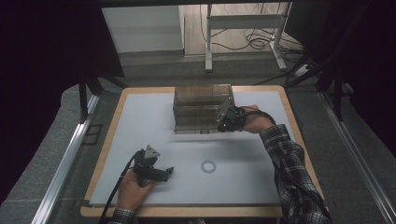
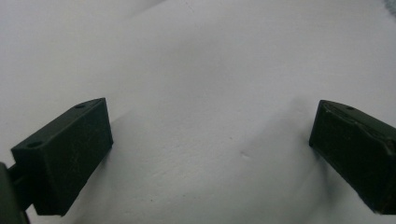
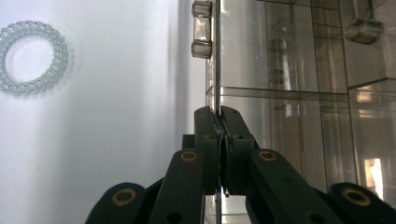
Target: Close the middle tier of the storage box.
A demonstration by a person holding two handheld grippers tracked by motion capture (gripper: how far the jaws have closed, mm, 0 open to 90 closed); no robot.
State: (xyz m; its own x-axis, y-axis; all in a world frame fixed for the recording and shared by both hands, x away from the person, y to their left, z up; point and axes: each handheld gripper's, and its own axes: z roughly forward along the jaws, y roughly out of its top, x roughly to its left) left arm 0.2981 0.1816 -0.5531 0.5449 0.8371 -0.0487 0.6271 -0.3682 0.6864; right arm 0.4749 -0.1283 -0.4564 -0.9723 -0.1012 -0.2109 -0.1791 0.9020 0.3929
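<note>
**Right claw clamped on thin clear panel of acrylic case**

Broad white-topped table [image 1: 140, 121] with wooden rim, spanning most of the high view. Toward its far edge, slightly right of middle, a clear smoky acrylic case [image 1: 201, 108] with inner shelves and compartments, standing upright on the white surface. In the right gripper view, a thin transparent panel [image 3: 217, 60] of that case seen edge-on, with a small clear hinge block [image 3: 201, 29] at its side near the top and further compartments beyond to the right.

Right claw [image 3: 218, 123] at the case's front right corner, jaws pressed together on the lower edge of the thin panel, pinching it between the pads. Checked sleeve and hand behind it in the high view, right claw [image 1: 223, 122] against the case.

Left claw [image 1: 169, 173] near the table's front left, low over bare white surface, well apart from the case; jaws standing wide apart in the left gripper view [image 2: 210, 140], nothing between them.

Small clear coiled ring [image 1: 208, 166] lying flat on the table between the two claws, in front of the case, touching neither; seen also at upper left of the right gripper view [image 3: 32, 57].
</note>
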